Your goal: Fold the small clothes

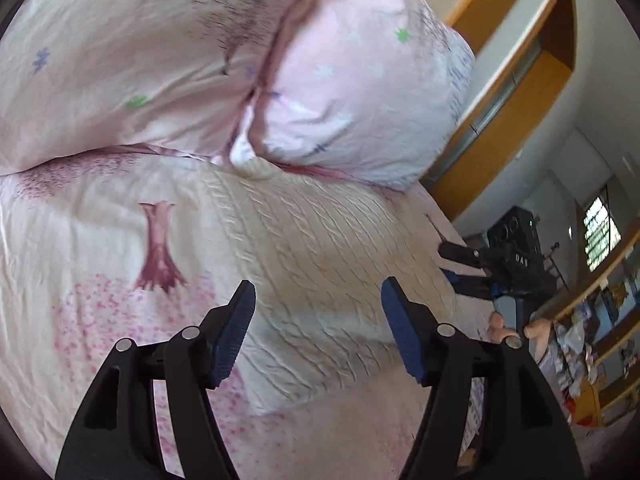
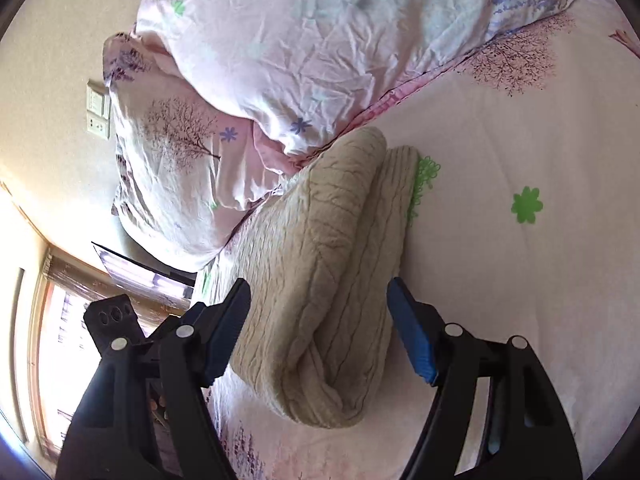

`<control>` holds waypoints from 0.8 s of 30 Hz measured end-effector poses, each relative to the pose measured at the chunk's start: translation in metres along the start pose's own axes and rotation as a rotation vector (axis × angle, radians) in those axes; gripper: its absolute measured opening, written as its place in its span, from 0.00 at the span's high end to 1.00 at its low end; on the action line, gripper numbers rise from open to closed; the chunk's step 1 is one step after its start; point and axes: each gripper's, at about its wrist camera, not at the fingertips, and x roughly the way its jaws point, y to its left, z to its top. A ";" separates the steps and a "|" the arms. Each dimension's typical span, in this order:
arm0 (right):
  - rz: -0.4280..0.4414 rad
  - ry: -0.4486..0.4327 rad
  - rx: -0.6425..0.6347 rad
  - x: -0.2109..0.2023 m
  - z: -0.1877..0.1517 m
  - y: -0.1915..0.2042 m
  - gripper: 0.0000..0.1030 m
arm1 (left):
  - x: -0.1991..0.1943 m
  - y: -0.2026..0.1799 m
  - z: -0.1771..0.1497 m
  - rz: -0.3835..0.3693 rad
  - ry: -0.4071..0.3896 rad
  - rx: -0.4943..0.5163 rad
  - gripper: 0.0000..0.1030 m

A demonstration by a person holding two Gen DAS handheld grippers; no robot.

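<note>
A cream cable-knit sweater lies folded on the pink printed bed sheet. In the right wrist view the sweater shows two folded layers with a rounded near edge. My left gripper is open and empty, hovering just above the sweater's near part. My right gripper is open and empty, with the sweater's folded end between its blue pads, not gripped. The right gripper also shows in the left wrist view at the sweater's right edge, held by a hand.
Two pink pillows lie against the sweater's far end; they show in the right wrist view too. A wooden headboard and wall stand to the right. Shelves with clutter are beyond the bed. The sheet stretches to the right.
</note>
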 end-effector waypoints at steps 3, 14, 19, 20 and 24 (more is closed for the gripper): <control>-0.099 0.043 -0.059 0.019 -0.006 0.010 0.93 | 0.045 -0.019 -0.005 0.030 0.084 0.061 0.36; -0.230 -0.090 0.034 -0.032 -0.037 -0.008 0.27 | 0.023 -0.022 -0.045 0.090 0.082 0.075 0.29; -0.400 -0.195 -0.192 -0.053 -0.085 0.030 0.02 | -0.004 -0.028 -0.071 0.262 0.028 0.014 0.01; -0.447 -0.205 -0.225 -0.052 -0.095 0.036 0.02 | -0.004 -0.029 -0.076 0.293 0.020 0.004 0.01; -0.635 -0.174 -0.366 -0.022 -0.129 0.051 0.02 | 0.013 -0.033 -0.081 0.424 0.077 -0.028 0.01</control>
